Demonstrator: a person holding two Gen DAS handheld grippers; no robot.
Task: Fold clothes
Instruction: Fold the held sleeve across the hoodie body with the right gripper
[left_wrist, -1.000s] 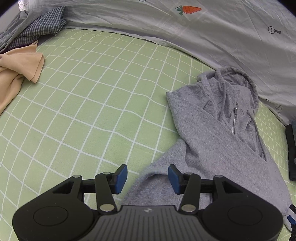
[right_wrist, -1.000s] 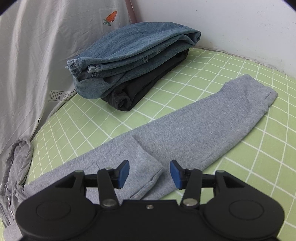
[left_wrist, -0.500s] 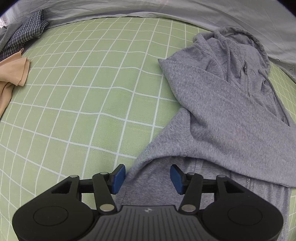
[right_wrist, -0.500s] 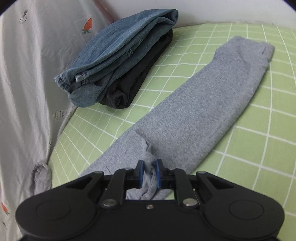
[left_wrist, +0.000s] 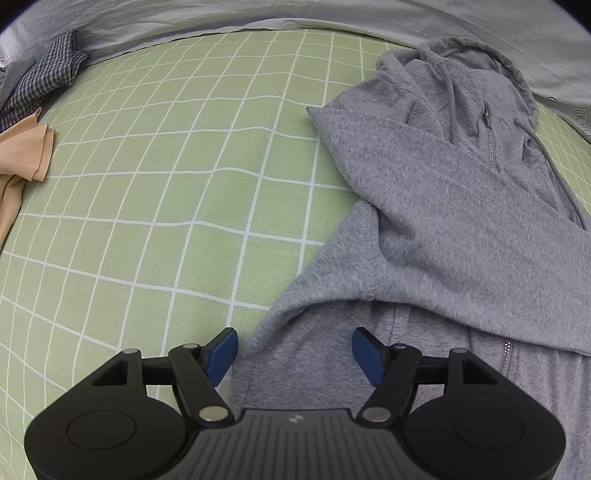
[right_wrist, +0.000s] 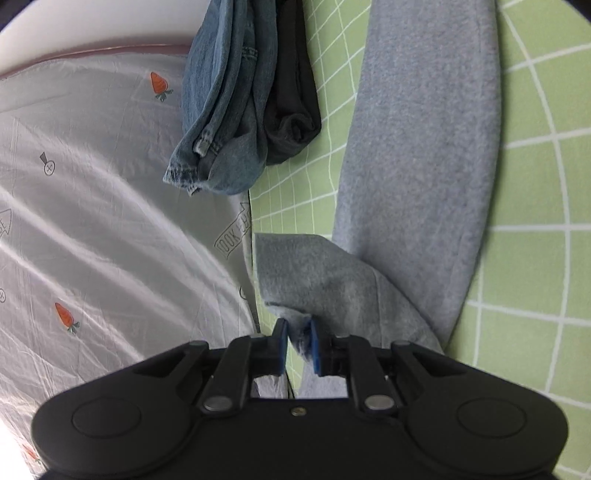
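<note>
Left wrist view: the left claw (left_wrist: 293, 350) sits at lower centre with its blue pads spread wide, gripping nothing; the lower edge of the grey hoodie (left_wrist: 443, 221) lies between and just beyond the pads; the garment fills the right half of the frame on the green checked sheet (left_wrist: 166, 203), its long axis running from lower centre to the hood at upper right, one sleeve folded across the zipped front; a beige cloth (left_wrist: 22, 162) and a checked shirt (left_wrist: 44, 81) lie at the left edge.

Right wrist view: the right claw (right_wrist: 297, 345) is closed on a fold of the hoodie; the sleeve (right_wrist: 417, 147) extends from the pads to the top of the frame; folded jeans (right_wrist: 221, 103) on a dark garment (right_wrist: 291, 110) lie at upper centre; a carrot-print sheet (right_wrist: 92, 221) fills the left.
</note>
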